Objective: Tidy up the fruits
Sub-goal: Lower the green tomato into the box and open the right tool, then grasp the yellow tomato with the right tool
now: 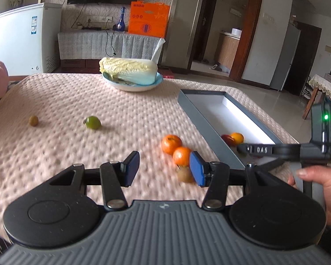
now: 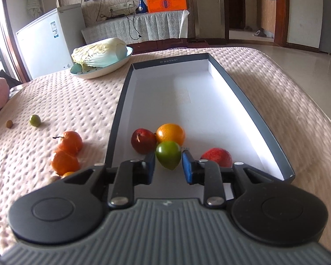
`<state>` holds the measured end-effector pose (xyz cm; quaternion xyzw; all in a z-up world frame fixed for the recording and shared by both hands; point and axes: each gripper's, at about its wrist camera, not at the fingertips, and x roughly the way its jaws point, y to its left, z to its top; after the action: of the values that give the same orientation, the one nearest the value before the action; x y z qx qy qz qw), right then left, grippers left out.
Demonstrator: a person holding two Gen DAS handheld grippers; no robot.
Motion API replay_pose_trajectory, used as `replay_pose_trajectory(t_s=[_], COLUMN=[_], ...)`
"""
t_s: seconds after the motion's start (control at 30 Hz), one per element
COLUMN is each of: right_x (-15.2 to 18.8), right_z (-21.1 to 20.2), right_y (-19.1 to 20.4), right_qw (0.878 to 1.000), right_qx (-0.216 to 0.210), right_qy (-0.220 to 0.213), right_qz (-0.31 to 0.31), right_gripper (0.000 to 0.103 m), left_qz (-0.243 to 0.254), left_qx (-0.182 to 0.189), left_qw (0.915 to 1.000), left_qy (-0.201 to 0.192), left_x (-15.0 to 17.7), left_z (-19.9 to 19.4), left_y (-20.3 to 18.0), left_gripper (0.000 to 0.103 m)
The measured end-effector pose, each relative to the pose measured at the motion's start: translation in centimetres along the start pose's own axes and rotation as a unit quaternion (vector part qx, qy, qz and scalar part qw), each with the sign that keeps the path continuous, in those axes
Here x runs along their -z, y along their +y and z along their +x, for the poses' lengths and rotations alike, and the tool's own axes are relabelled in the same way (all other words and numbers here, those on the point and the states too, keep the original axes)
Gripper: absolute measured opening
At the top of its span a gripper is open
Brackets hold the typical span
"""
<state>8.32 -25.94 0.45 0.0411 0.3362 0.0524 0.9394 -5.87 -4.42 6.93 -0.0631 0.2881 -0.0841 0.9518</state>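
Observation:
A grey box [image 2: 119, 114] with a white inside lies on the pink cloth; it also shows in the left wrist view [image 1: 200, 119]. In it lie a dark red fruit [image 2: 143, 141], an orange [image 2: 170, 133], a green fruit [image 2: 168, 154] and a red fruit [image 2: 217, 156]. My right gripper [image 2: 168, 169] is open, its fingers on either side of the green fruit without touching it. My left gripper [image 1: 164, 169] is open above the cloth. Two tangerines [image 1: 171, 143] [image 1: 182, 155] and a brown fruit [image 1: 185, 175] lie by its right finger. A green fruit [image 1: 93, 122] and a small brown fruit [image 1: 33, 120] lie further left.
A blue-white bowl [image 1: 130, 86] with a napa cabbage [image 1: 128, 68] stands at the table's far side. The right hand-held gripper [image 1: 298, 148] and a hand [image 1: 320, 181] show at the right of the left wrist view. The table edge runs right of the box.

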Motion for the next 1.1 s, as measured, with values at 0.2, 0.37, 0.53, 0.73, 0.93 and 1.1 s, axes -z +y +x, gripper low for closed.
replay_pose_trajectory(t_s=[0.2, 0.37, 0.53, 0.73, 0.93, 1.1], right_x=[-0.3, 0.0, 1.2, 2.3, 2.7, 2.9], right_z=[-1.9, -3.7, -6.1, -6.6, -4.7, -3.6], right_y=[-0.8, -0.7, 2.6, 6.9, 7.7, 8.4], right_qw=[1.000, 0.999, 0.995, 0.982, 0.984, 0.986], right_qx=[0.000, -0.018, -0.075, -0.122, -0.111, -0.101], right_qy=[-0.025, -0.040, -0.054, -0.047, -0.012, 0.002], right_qz=[0.002, 0.002, -0.037, -0.133, -0.140, -0.134], right_gripper=[0.042, 0.042, 0.042, 0.035, 0.033, 0.033], left_qz=[-0.005, -0.004, 0.006, 0.005, 0.004, -0.002], left_qx=[-0.020, -0.047, -0.053, -0.051, -0.039, -0.032], left_qw=[0.9997, 0.9984, 0.9982, 0.9983, 0.9988, 0.9992], left_qy=[0.016, 0.030, 0.028, 0.027, 0.027, 0.025], left_x=[0.7, 1.0, 1.3, 1.3, 1.2, 1.0], left_z=[1.5, 3.1, 3.4, 3.3, 3.3, 3.2], left_y=[-0.1, 0.8, 1.4, 2.0, 2.4, 2.8], left_gripper=[0.056, 0.056, 0.056, 0.057, 0.057, 0.057])
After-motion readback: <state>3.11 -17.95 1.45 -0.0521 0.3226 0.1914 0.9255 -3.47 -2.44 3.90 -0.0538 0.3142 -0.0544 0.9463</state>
